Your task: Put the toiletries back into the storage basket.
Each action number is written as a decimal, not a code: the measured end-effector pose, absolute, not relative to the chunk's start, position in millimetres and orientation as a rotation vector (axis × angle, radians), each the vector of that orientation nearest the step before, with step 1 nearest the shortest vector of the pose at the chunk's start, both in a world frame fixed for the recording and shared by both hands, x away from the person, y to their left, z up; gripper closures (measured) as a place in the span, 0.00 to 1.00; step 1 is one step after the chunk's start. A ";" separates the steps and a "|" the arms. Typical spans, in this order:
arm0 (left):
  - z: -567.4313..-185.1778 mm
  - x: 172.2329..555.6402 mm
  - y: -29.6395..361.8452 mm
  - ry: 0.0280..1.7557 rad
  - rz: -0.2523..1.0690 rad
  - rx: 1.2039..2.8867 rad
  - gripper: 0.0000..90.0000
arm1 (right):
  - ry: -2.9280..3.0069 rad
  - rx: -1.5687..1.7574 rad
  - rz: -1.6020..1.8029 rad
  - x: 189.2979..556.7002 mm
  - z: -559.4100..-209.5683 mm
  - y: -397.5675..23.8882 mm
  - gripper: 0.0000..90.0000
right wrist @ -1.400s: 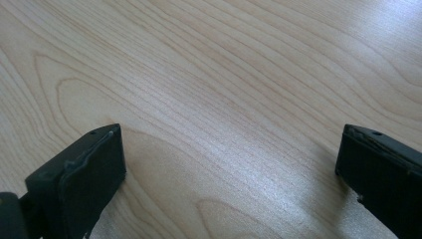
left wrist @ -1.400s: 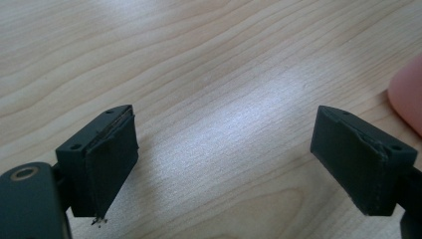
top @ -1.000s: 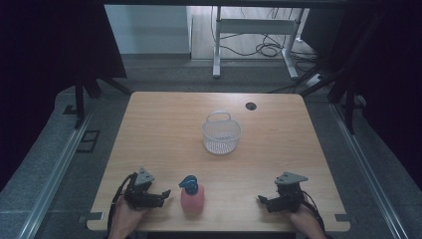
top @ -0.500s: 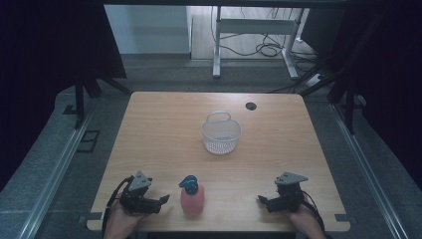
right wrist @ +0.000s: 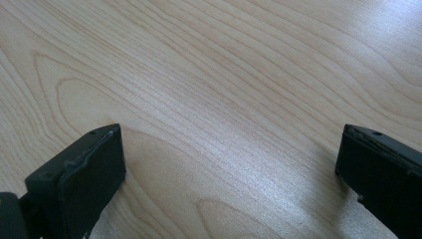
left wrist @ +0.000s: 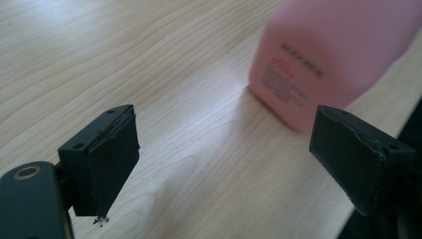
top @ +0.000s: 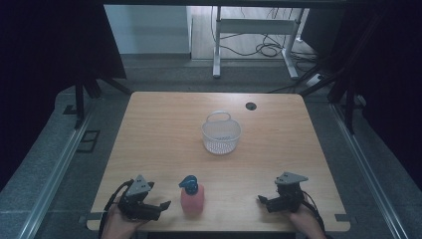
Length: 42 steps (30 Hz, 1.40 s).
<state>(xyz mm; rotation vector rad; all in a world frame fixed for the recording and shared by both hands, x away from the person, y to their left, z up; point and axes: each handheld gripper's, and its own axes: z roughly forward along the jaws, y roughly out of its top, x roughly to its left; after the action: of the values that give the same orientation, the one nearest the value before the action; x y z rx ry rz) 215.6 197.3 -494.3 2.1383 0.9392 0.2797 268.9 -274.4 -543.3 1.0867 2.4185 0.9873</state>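
Hovering my left gripper (top: 161, 205) just left of the pink bottle (top: 192, 198) — jaws wide, nothing held. Bottle's upright near table (top: 164, 129) front edge; right gripper (top: 262, 200) well right of it, jaws wide too.

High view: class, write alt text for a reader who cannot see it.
A pink bottle with a blue pump top stands at the near edge of a wooden table, between two hand-held grippers. The left tongs are open beside it, the right tongs lie farther off, and a white mesh basket sits mid-table.
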 end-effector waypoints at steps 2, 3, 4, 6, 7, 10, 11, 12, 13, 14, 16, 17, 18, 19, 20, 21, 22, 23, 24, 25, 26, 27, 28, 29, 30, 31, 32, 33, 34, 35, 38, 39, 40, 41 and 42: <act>-491.4 213.7 195.5 0.925 0.274 2.139 0.13 | 2.418 1.087 0.987 268.9 -543.3 -274.4 0.00; -489.8 212.9 194.4 0.918 0.270 2.139 0.13 | 2.418 1.087 0.987 268.9 -543.3 -274.4 0.00; -488.3 212.1 193.4 0.910 0.267 2.140 0.13 | 2.419 1.087 0.987 268.9 -543.3 -274.4 0.00; -484.9 210.5 191.2 0.897 0.260 2.141 0.13 | 2.418 1.087 0.987 268.9 -543.3 -274.4 0.00; -483.2 209.9 190.2 0.889 0.255 2.140 0.13 | 2.419 1.087 0.987 268.9 -543.3 -274.4 0.00; -477.8 208.2 186.9 0.869 0.242 2.135 0.14 | 2.418 1.087 0.987 268.9 -543.3 -274.4 0.00; -476.0 207.6 185.7 0.862 0.239 2.132 0.14 | 2.418 1.087 0.987 268.9 -543.3 -274.4 0.00; -473.8 207.1 184.4 0.852 0.231 2.127 0.14 | 2.419 1.087 0.987 268.9 -543.3 -274.4 0.00; -472.2 206.7 183.2 0.844 0.225 2.122 0.14 | 2.419 1.086 0.986 268.9 -543.3 -274.5 0.00; -470.9 206.4 182.3 0.837 0.221 2.120 0.14 | 2.419 1.085 0.986 268.9 -543.3 -274.5 0.00; -467.8 205.8 179.6 0.818 0.218 2.118 0.14 | 2.419 1.085 0.986 268.9 -543.3 -274.5 0.00; -466.2 205.6 178.3 0.809 0.217 2.118 0.14 | 2.419 1.086 0.986 268.9 -543.3 -274.5 0.00; -464.2 205.4 176.5 0.798 0.215 2.117 0.15 | 2.419 1.085 0.986 268.9 -543.3 -274.5 0.00; -463.0 205.3 175.5 0.793 0.215 2.118 0.15 | 2.419 1.086 0.986 268.9 -543.3 -274.5 0.00; -461.1 205.3 173.7 0.784 0.217 2.118 0.15 | 2.419 1.086 0.986 268.9 -543.3 -274.5 0.00; -460.0 205.4 172.8 0.778 0.217 2.119 0.16 | 2.419 1.086 0.986 268.9 -543.3 -274.5 0.00; -458.7 205.5 171.5 0.771 0.219 2.119 0.16 | 2.419 1.086 0.986 268.9 -543.3 -274.5 0.00; -457.2 206.0 170.0 0.762 0.222 2.118 0.16 | 2.419 1.086 0.986 268.9 -543.3 -274.5 0.00; -456.6 206.3 169.0 0.758 0.223 2.116 0.16 | 2.419 1.085 0.986 268.9 -543.3 -274.5 0.00; -455.6 206.8 167.9 0.753 0.225 2.114 0.17 | 2.419 1.086 0.986 268.9 -543.3 -274.5 0.00; -454.9 207.5 166.6 0.748 0.226 2.109 0.17 | 2.419 1.086 0.987 268.9 -543.3 -274.5 0.00; -454.1 208.3 165.3 0.743 0.227 2.108 0.18 | 2.420 1.084 0.986 268.9 -543.3 -274.5 0.00; -453.5 209.0 163.7 0.738 0.227 2.104 0.18 | 2.420 1.084 0.986 268.9 -543.3 -274.5 0.00; -452.8 209.7 162.2 0.733 0.225 2.104 0.18 | 2.420 1.085 0.986 268.9 -543.3 -274.5 0.00; -452.4 210.5 160.4 0.727 0.224 2.105 0.19 | 2.420 1.085 0.986 268.9 -543.3 -274.5 0.00; -451.9 211.3 158.6 0.722 0.222 2.107 0.19 | 2.420 1.085 0.986 268.9 -543.3 -274.5 0.00; -451.3 212.0 156.8 0.717 0.220 2.109 0.19 | 2.419 1.085 0.986 268.9 -543.3 -274.5 0.00; -450.7 212.6 154.9 0.712 0.219 2.113 0.20 | 2.419 1.085 0.986 268.9 -543.3 -274.5 0.00; -450.2 213.4 153.2 0.707 0.220 2.115 0.20 | 2.420 1.084 0.986 268.9 -543.3 -274.5 0.00; -449.4 214.2 151.8 0.702 0.222 2.121 0.22 | 2.419 1.085 0.986 268.9 -543.3 -274.5 0.00; -447.8 216.9 148.4 0.694 0.222 2.119 0.24 | 2.420 1.085 0.986 268.9 -543.3 -274.5 0.00; -447.3 217.7 147.3 0.690 0.223 2.119 0.25 | 2.419 1.085 0.986 268.9 -543.3 -274.5 0.00; -446.9 218.6 146.2 0.686 0.224 2.118 0.26 | 2.419 1.085 0.986 268.9 -543.3 -274.5 0.00; -446.5 219.4 145.1 0.682 0.224 2.118 0.27 | 2.420 1.085 0.986 268.9 -543.3 -274.5 0.00; -446.0 220.4 143.6 0.677 0.225 2.120 0.28 | 2.420 1.085 0.986 268.9 -543.3 -274.5 0.00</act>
<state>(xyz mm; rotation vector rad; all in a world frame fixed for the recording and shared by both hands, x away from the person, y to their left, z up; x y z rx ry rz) 220.4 143.6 -446.0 2.1197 0.6766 0.2250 268.9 -274.5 -543.3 1.0846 2.4195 0.9860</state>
